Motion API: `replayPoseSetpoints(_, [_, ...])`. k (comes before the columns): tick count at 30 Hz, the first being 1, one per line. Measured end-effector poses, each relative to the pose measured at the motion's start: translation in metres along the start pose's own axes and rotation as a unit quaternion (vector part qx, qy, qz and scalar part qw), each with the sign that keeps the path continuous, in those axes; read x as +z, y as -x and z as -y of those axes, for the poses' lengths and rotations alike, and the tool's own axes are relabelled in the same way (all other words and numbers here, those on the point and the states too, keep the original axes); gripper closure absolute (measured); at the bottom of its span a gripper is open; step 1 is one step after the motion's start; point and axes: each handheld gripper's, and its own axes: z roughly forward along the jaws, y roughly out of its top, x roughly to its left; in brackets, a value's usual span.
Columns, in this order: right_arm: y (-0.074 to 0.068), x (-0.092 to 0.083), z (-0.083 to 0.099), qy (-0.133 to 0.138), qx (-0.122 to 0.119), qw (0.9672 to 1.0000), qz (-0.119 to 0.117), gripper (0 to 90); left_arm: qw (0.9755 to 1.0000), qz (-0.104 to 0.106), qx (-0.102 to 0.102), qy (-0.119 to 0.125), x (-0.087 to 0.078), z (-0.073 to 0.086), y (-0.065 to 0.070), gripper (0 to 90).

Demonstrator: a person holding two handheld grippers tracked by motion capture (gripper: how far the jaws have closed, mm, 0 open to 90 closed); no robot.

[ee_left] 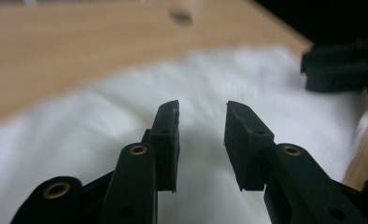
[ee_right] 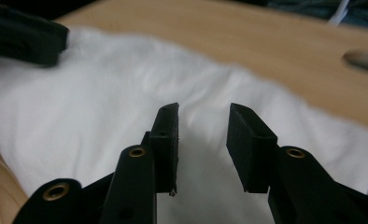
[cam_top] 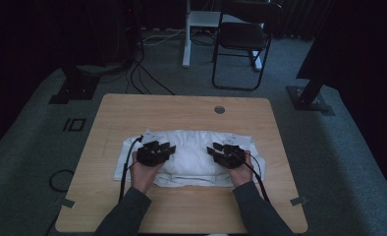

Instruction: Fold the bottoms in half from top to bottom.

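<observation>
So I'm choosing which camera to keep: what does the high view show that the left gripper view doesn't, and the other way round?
High view alone: the folding chair, floor cables, both forearms, and the whole white cloth on the table.
Left gripper view alone: the left tongs close up, jaws apart with nothing between them, above the cloth.
Shared: cloth, wooden table, its round hole, and the right tongs.

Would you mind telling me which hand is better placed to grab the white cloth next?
Neither clearly: left tongs and right tongs both hover open above the white cloth, mirrored either side of its middle. Probably both should pinch together.
</observation>
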Motion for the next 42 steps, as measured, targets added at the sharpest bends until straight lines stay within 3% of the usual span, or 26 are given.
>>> replayPoseSetpoints(1, [-0.001, 0.005, 0.01, -0.018, -0.005, 0.9998, 0.002, 65.5, 0.9999, -0.003, 0.006, -0.015, 0.006, 0.007, 0.001, 67.4])
replayPoseSetpoints(2, [-0.001, 0.005, 0.01, -0.018, -0.005, 0.9998, 0.002, 65.5, 0.9996, -0.006, 0.006, -0.026, 0.01, 0.015, 0.001, 67.6])
replayPoseSetpoints(5, [0.001, 0.003, 0.025, -0.037, -0.015, 0.9991, 0.013, 66.9, 0.9992, -0.008, 0.001, -0.039, 0.013, 0.033, -0.002, 68.0])
replayPoseSetpoints(6, [0.005, 0.0, 0.037, -0.049, -0.018, 0.9984, 0.022, 67.3, 0.9992, -0.007, -0.004, -0.038, 0.012, 0.038, -0.004, 68.3])
replayPoseSetpoints(9, [0.009, -0.002, 0.046, -0.054, -0.012, 0.9981, 0.026, 67.2, 0.9993, -0.015, -0.003, -0.033, 0.006, 0.044, -0.005, 68.0])
replayPoseSetpoints(12, [0.015, -0.007, 0.056, -0.06, -0.008, 0.9976, 0.034, 67.3, 0.999, -0.036, -0.009, -0.024, -0.004, 0.051, -0.012, 67.1])
replayPoseSetpoints(14, [0.019, -0.01, 0.058, -0.064, -0.007, 0.9972, 0.038, 67.2, 0.9974, -0.066, -0.015, -0.023, -0.012, 0.055, -0.02, 66.6])
replayPoseSetpoints(15, [0.019, -0.01, 0.058, -0.064, -0.007, 0.9972, 0.038, 67.2, 0.9974, -0.066, -0.015, -0.023, -0.012, 0.055, -0.02, 64.6])
replayPoseSetpoints(16, [0.02, -0.01, 0.059, -0.065, -0.006, 0.9971, 0.039, 67.2, 0.9951, -0.092, -0.029, -0.021, -0.018, 0.058, -0.034, 64.6])
replayPoseSetpoints(19, [0.021, -0.005, 0.063, -0.074, -0.005, 0.9965, 0.038, 67.4, 0.9909, -0.123, -0.052, -0.016, -0.025, 0.06, -0.052, 56.3])
replayPoseSetpoints(22, [0.02, -0.002, 0.064, -0.076, -0.006, 0.9964, 0.038, 67.4, 0.9883, -0.133, -0.074, -0.008, -0.027, 0.06, -0.064, 45.6])
replayPoseSetpoints(28, [0.021, -0.001, 0.065, -0.077, -0.005, 0.9965, 0.034, 67.2, 0.984, -0.159, -0.08, -0.006, -0.026, 0.06, -0.068, 24.5])
replayPoseSetpoints(31, [0.021, -0.001, 0.065, -0.078, -0.003, 0.9964, 0.032, 67.1, 0.9799, -0.176, -0.093, -0.015, -0.026, 0.061, -0.072, 13.6])
replayPoseSetpoints(33, [0.021, -0.001, 0.065, -0.078, -0.004, 0.9964, 0.033, 67.1, 0.9735, -0.204, -0.094, -0.043, -0.02, 0.062, -0.074, 4.3])
replayPoseSetpoints(34, [0.021, -0.001, 0.065, -0.078, -0.004, 0.9964, 0.033, 67.1, 0.9721, -0.207, -0.096, -0.053, -0.017, 0.064, -0.075, 1.3])
replayPoseSetpoints(35, [0.021, -0.001, 0.065, -0.077, -0.004, 0.9965, 0.032, 67.0, 0.9717, -0.209, -0.094, -0.057, -0.015, 0.065, -0.076, 1.2])
replayPoseSetpoints(36, [0.02, -0.001, 0.066, -0.077, -0.004, 0.9965, 0.032, 67.0, 0.9697, -0.218, -0.093, -0.06, -0.012, 0.066, -0.077, 0.0])
replayPoseSetpoints(39, [0.019, 0.0, 0.066, -0.075, -0.006, 0.9966, 0.033, 67.0, 0.968, -0.223, -0.099, -0.06, -0.009, 0.067, -0.079, 0.0])
replayPoseSetpoints(42, [0.02, 0.0, 0.066, -0.075, -0.005, 0.9967, 0.031, 66.9, 0.9678, -0.224, -0.098, -0.061, -0.008, 0.068, -0.081, 0.0])
